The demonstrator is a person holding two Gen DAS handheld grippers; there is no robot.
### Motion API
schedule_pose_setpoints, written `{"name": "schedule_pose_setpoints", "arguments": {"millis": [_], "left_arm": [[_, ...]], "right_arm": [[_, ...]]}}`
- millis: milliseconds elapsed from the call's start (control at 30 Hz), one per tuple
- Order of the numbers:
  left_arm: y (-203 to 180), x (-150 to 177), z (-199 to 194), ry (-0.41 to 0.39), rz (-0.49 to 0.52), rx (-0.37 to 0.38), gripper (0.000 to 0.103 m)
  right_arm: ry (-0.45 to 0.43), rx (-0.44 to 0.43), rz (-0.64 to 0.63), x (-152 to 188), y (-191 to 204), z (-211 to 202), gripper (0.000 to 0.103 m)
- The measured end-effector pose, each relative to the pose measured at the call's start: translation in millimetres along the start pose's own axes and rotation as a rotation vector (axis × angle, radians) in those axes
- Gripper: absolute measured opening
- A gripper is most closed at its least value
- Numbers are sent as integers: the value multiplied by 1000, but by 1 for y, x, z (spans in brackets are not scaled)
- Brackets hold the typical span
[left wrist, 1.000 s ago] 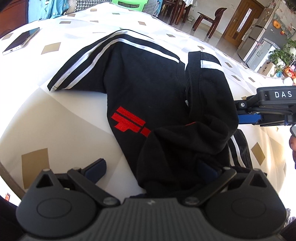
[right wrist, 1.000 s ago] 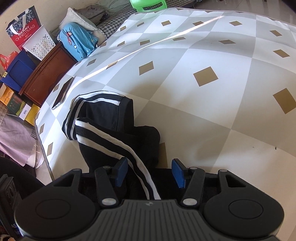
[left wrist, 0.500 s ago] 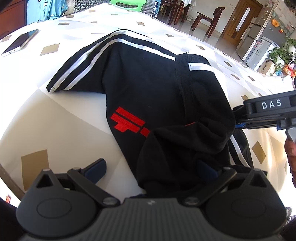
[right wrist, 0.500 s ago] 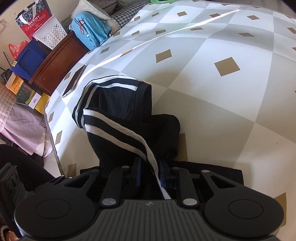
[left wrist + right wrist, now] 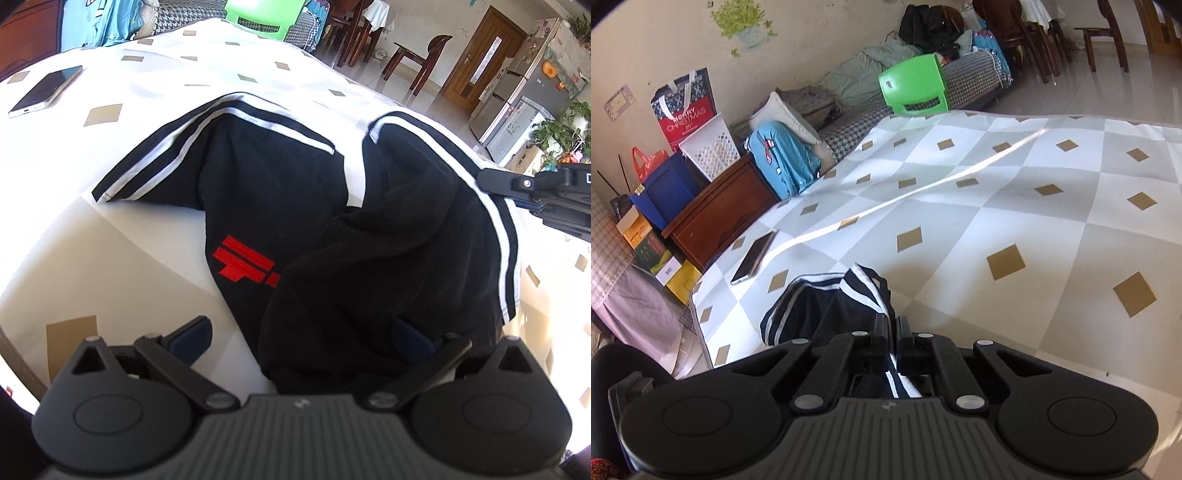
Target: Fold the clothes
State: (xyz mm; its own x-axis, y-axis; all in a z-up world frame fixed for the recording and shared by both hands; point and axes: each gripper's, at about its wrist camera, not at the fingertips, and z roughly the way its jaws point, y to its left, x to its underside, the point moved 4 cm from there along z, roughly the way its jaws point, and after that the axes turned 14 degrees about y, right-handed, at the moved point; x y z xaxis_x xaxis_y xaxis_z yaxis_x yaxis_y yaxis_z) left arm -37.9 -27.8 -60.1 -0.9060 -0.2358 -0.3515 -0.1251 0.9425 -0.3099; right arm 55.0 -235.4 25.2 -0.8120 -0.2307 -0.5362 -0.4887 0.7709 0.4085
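A black fabric garment with white side stripes and a red embroidered logo [image 5: 295, 229] lies partly bunched on a tablecloth of white and grey diamonds with small tan squares [image 5: 1052, 206], near the cloth's left edge as the right wrist camera sees it. The right gripper [image 5: 893, 334] has its jaws pressed together on a striped fold of the garment, which hangs lifted off the cloth. The left gripper [image 5: 301, 338] has its jaws spread wide; its right finger [image 5: 410, 338] sits against the bunched black fabric, its left finger [image 5: 190, 338] over bare cloth. A slim silver-edged phone [image 5: 753, 256] lies flat near the same edge, well apart from the garment.
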Motion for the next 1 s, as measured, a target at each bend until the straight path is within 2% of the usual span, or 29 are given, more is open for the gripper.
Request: {"name": "schedule_pose_setpoints", "arguments": {"millis": [200,367,500,600,700,800,867,933,1000], "left_arm": [[-11,-3,-15,-4,25,26,103],[-31,2,-28,13,101,56,103],[-47,-1,-34,25,163,26,103],[-55,-5,-38,35,201,0,103],[-65,-13,-35,61,242,-27,103],[-76,-21,-29,80,284,-41,103],[-82,-27,-23,88,309,-45,103],[-86,-37,-16,96,331,-52,103],[-87,-50,-8,106,348,-59,103]], "right_arm": [[-112,80,92,-13,-28,-40,5],[-211,121,143,-20,-49,-78,5],[-282,191,203,-21,-69,-106,5],[-250,285,276,-17,-91,-109,5],[-180,370,356,-11,-115,-100,7],[-159,444,404,-7,-137,-100,8],[-158,476,425,-3,-150,-104,17],[-159,459,439,-2,-157,-107,23],[-155,431,444,-1,-160,-105,34]]}}
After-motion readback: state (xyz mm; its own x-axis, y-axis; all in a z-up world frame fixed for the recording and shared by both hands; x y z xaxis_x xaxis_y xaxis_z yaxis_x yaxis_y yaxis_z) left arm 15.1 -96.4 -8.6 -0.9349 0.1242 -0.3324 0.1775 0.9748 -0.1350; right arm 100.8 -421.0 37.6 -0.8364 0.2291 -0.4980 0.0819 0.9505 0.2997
